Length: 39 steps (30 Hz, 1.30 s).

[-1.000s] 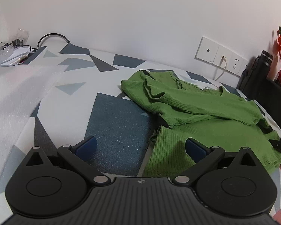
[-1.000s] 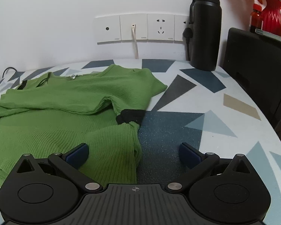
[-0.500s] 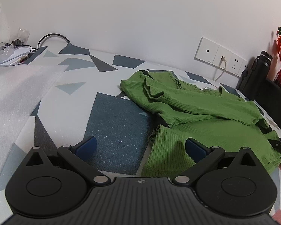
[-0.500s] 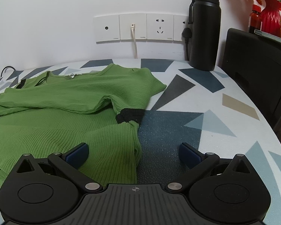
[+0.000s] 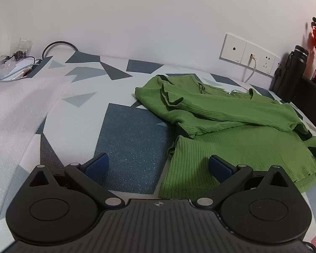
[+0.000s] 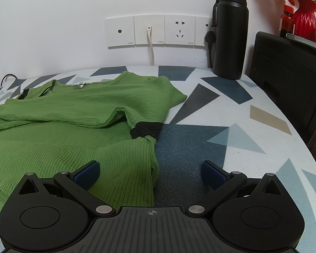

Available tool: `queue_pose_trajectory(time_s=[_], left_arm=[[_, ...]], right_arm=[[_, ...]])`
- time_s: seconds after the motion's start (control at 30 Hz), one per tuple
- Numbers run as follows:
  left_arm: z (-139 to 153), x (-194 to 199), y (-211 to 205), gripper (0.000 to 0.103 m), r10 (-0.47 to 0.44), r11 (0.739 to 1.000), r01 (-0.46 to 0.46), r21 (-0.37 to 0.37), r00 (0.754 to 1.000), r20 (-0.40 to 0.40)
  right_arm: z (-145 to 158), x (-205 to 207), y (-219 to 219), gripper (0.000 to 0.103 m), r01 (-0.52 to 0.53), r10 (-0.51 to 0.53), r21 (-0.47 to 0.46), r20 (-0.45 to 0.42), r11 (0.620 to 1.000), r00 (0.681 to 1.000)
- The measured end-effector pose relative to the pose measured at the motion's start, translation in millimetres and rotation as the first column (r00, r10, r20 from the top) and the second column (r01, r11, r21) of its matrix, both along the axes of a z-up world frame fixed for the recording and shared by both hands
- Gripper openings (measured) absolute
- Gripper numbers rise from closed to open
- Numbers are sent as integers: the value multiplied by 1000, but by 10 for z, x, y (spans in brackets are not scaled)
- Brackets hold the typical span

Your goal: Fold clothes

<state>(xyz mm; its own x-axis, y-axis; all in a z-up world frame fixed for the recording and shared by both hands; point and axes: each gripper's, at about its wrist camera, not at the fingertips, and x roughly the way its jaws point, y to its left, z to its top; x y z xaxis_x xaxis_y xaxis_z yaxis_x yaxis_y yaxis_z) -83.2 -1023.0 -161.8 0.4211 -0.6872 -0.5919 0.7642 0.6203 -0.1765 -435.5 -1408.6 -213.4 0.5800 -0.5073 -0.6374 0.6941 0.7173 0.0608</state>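
Green ribbed knitwear (image 5: 231,130) is spread on the desk (image 5: 78,130), whose top is patterned with blue, grey and white triangles. One sleeve is laid across the body of the garment, and a black cuff (image 6: 146,129) is seen at the garment's right edge in the right wrist view. The left hand-held gripper (image 5: 158,165) is held low at the near left corner of the garment, its jaws spread wide apart; one blue pad sits over the bare desk and the other over the green hem, with nothing clamped. The right hand-held gripper (image 6: 150,171) is likewise spread wide at the near right corner, one pad over the fabric and the other over the dark blue patch of the desk. Whether the pads touch the cloth cannot be told. A black flask (image 6: 229,31) is stood against the wall beside a row of wall sockets (image 6: 158,30). White foam sheeting (image 5: 16,109) is laid on the desk at the far left.
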Motion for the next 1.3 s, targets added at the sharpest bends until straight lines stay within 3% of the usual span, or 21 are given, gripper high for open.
queue_pose_trajectory(time_s=[1.3], left_arm=[[-7, 1, 8, 102, 4, 1000, -4, -5, 1000, 1]], right_arm=[[4, -2, 1, 102, 3, -3, -3, -1, 1000, 1000]])
